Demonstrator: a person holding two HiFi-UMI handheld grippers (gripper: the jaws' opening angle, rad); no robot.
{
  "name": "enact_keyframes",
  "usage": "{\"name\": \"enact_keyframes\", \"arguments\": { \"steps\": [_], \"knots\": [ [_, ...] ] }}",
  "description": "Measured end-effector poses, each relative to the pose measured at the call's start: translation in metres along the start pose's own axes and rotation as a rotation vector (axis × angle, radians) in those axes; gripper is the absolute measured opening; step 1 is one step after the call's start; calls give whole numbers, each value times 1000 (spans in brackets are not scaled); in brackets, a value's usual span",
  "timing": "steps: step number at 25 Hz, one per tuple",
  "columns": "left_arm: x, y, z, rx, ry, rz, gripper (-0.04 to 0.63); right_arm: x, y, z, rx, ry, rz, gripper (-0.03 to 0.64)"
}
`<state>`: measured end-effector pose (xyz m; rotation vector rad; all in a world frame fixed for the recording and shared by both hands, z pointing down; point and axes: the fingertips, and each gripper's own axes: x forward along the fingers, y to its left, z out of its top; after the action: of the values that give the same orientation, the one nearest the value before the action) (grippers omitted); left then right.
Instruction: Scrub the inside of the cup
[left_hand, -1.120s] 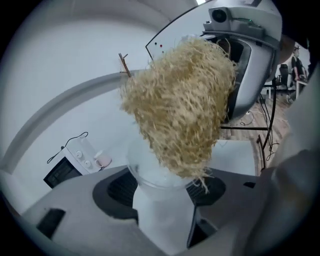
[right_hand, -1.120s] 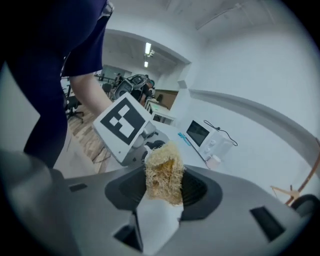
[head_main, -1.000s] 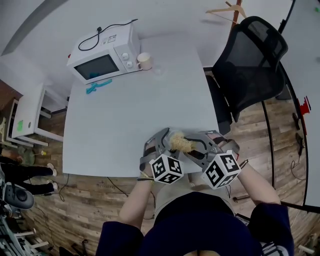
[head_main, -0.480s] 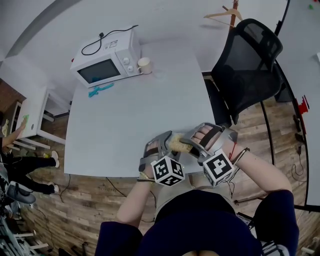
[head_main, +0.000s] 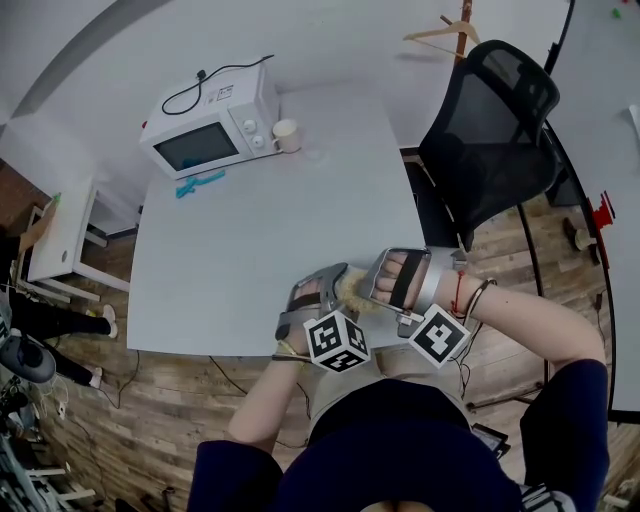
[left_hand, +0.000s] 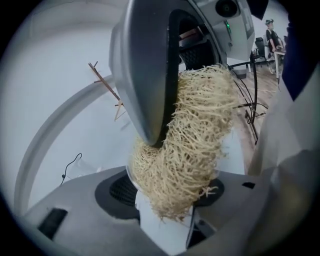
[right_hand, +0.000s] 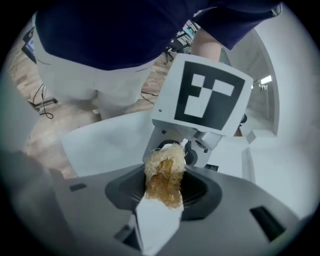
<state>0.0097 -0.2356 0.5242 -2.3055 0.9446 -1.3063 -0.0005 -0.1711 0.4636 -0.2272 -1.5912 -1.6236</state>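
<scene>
At the table's (head_main: 260, 240) 11 o'clock corner sit a microwave (head_main: 205, 135), a blue tool (head_main: 198, 181) at its 6 o'clock and a mug (head_main: 287, 133) at its 3 o'clock, all well apart from the work and seemingly parked out of the way. The work is at the table's 5 o'clock edge, close to the person's body, where both hands can brace. The left gripper (head_main: 338, 286) points toward 2 o'clock. Its jaws stand wide and have just been closing. Between them its own view shows the faint clear rim of a cup (left_hand: 130, 171) ringing the lower end of a loofah (left_hand: 195, 135). They therefore appear clamped on that cup, its mouth turned to the other hand so the scrubber can go in. From the head view the cup is too clear to pick out. The right gripper (right_hand: 161, 199) comes in from 3 o'clock with its jaws together on the loofah's far end, a grip that leaves the bulk free to rub the wall. The scrubbing looks to be under way. A chair (head_main: 495, 130) stands off the table at 2 o'clock
</scene>
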Motion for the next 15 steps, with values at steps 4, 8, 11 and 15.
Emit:
{"name": "enact_keyframes", "arguments": {
  "steps": [4, 8, 11, 15],
  "knots": [
    [-2, 8, 1, -7, 2, 47, 272, 2, -2, -7, 153, 29, 28, 178],
    [-4, 13, -3, -10, 14, 79, 273, 9, 2, -14, 399, 51, 54, 178],
    [-4, 14, -5, -29, 15, 96, 273, 12, 0, -15, 666, -4, 77, 178],
    [-5, 17, -7, -33, 18, 127, 273, 13, -4, -21, 1000, -70, 119, 178]
  ]
}}
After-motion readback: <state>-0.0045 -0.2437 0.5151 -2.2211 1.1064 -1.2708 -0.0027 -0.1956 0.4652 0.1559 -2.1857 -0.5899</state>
